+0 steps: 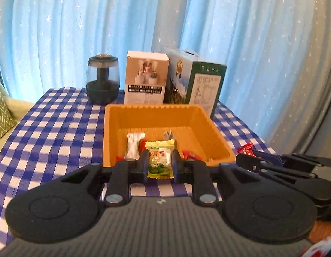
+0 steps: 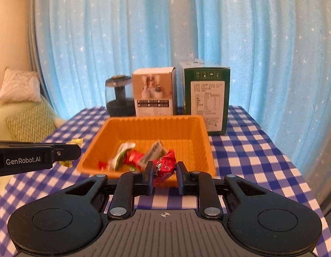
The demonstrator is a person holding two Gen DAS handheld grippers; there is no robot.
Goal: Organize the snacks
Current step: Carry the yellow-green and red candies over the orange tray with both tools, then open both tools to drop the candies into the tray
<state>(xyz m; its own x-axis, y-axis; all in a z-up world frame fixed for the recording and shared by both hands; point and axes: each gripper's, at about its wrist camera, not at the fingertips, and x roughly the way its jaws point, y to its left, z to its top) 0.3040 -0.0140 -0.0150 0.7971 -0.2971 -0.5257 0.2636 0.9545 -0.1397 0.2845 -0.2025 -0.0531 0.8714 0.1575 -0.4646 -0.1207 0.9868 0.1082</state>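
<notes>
Left gripper (image 1: 160,163) is clamped on a yellow-green candy (image 1: 159,160), pads pressing its two sides. The wrapper's long axis runs near-to-far along the fingers, one crimped end pointing toward the orange tray (image 1: 154,115), the other back toward the camera; it is held above the near rim of the tray. Right gripper (image 2: 164,174) is clenched on a red candy (image 2: 164,168), held just before the tray's near edge; the wrapper is tilted, its long axis leaning up and to the right, top end pointing toward the tray. Several wrapped snacks (image 2: 133,155) lie in the tray's near half, blurred. Tray sits on a blue-and-white checked tablecloth (image 2: 251,150). At the far side stand a dark jar (image 1: 102,79) on the left, a white box (image 1: 146,78) in the middle, and a green box (image 2: 208,96) on the right, close together before a blue curtain (image 1: 79,21).
</notes>
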